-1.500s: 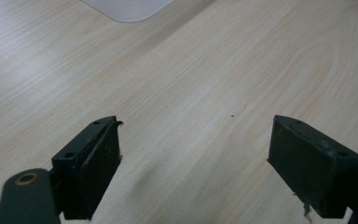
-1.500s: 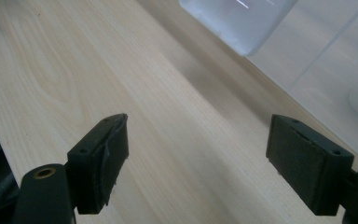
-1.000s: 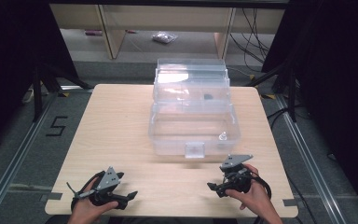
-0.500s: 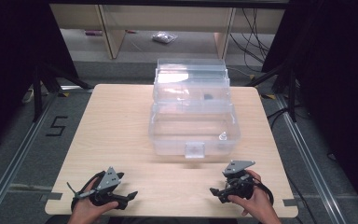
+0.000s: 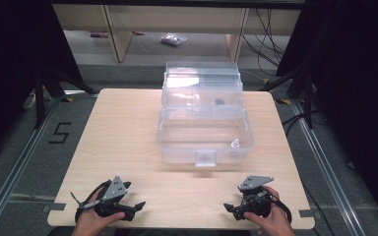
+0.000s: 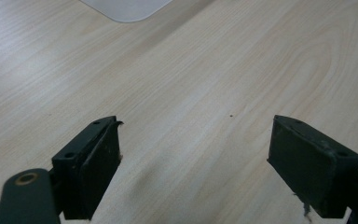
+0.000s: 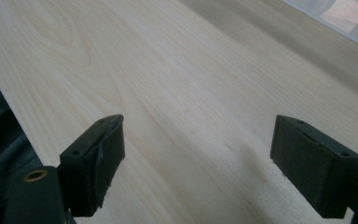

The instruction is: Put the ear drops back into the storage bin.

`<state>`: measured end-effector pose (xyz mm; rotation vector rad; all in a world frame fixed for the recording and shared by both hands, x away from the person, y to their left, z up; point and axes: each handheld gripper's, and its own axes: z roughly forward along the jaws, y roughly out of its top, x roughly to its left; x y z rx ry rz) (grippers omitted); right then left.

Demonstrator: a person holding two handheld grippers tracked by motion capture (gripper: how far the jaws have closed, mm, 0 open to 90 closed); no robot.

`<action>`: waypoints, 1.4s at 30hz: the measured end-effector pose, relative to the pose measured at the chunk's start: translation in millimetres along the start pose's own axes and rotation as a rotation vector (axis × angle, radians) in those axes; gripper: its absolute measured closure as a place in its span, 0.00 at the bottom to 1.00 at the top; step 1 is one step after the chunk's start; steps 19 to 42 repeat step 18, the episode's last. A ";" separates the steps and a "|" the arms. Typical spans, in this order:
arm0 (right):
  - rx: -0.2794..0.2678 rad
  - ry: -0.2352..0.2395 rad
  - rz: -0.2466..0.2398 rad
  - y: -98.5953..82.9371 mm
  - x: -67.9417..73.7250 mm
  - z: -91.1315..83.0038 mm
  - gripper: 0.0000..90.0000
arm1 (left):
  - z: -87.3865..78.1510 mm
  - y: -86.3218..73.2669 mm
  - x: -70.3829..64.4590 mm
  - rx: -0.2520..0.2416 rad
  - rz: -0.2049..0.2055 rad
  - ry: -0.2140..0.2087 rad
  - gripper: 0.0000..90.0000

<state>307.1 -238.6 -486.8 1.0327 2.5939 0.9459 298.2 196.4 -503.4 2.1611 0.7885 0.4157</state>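
Black right tool (image 5: pixel 232 208) drawn nearer table edge, jaws apart

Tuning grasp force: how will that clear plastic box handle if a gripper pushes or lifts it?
The clear plastic box looks thin-walled and nearly empty, so probably light and apt to slide on the smooth table. Its raised back tier might make it tip backward. Glossy walls probably slip between jaws.

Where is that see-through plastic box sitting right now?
In the high view the clear plastic box stands at the far middle of the wooden table, well beyond the left hand-held gripper and the right hand-held gripper at the near edge.
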 end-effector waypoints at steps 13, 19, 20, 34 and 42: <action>-0.009 -0.006 -0.006 -0.1 0.9 5.6 0.19 | -0.8 1.5 -1.2 0.000 0.003 -0.007 0.18; -0.003 0.009 -0.018 0.9 -0.7 5.2 0.19 | -0.7 1.2 -1.6 -0.010 -0.004 -0.011 0.18; -0.003 0.009 -0.018 0.9 -0.7 5.2 0.19 | -0.7 1.2 -1.6 -0.010 -0.004 -0.011 0.18; -0.003 0.009 -0.018 0.9 -0.7 5.2 0.19 | -0.7 1.2 -1.6 -0.010 -0.004 -0.011 0.18; -0.003 0.009 -0.018 0.9 -0.7 5.2 0.19 | -0.7 1.2 -1.6 -0.010 -0.004 -0.011 0.18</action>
